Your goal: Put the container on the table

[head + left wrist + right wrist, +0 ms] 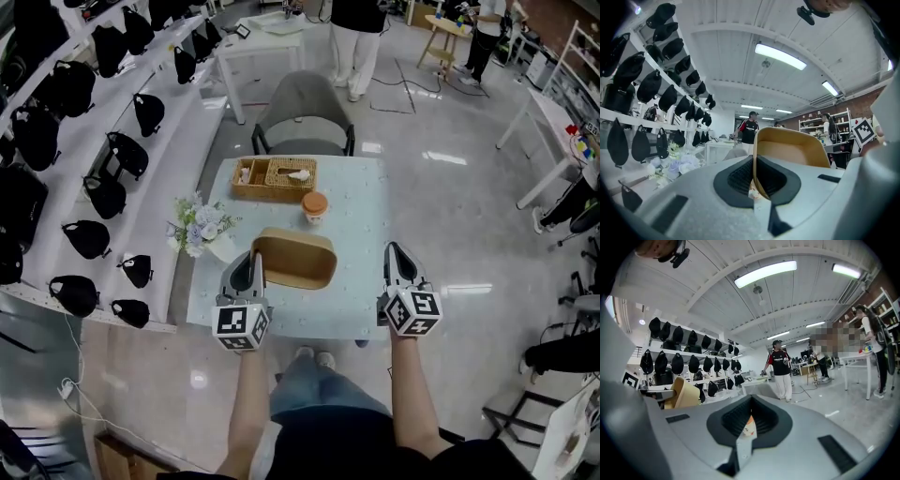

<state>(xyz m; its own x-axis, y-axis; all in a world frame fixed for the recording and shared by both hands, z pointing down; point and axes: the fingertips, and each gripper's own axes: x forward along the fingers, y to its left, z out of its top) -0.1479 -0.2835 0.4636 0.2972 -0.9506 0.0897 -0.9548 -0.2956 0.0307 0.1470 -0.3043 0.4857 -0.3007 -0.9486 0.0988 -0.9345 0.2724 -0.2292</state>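
Head view looks steeply down on a small pale-blue desk [356, 300] with the person's two forearms reaching in from the bottom. The left tool [251, 257] is clamped on the left rim of the container [300, 262] – a tan, oval, open-topped tub that sits upright over the near half of the desk, closer to the left edge than to the right. Whether its base touches the desk top cannot be told from above. Left gripper view shows the left tool [753, 161] with both jaws pinched on the thin tan wall, one pad outside and one inside, and the hollow of the container [792, 150] opening to the right of them. The right tool [395, 251] hovers near the desk's right edge, well apart from the container; its jaws are together with nothing gripped. Right gripper view confirms it – the right tool [749, 414] has its pads meeting, and the container [684, 392] shows off to the left. A wicker basket [272, 178] lies along the far edge, left of middle. A cup [315, 206] with an orange lid stands just beside the basket's near-right corner. Pale flowers [199, 225] rest at the left edge, and a grey chair [302, 112] stands beyond the far edge.
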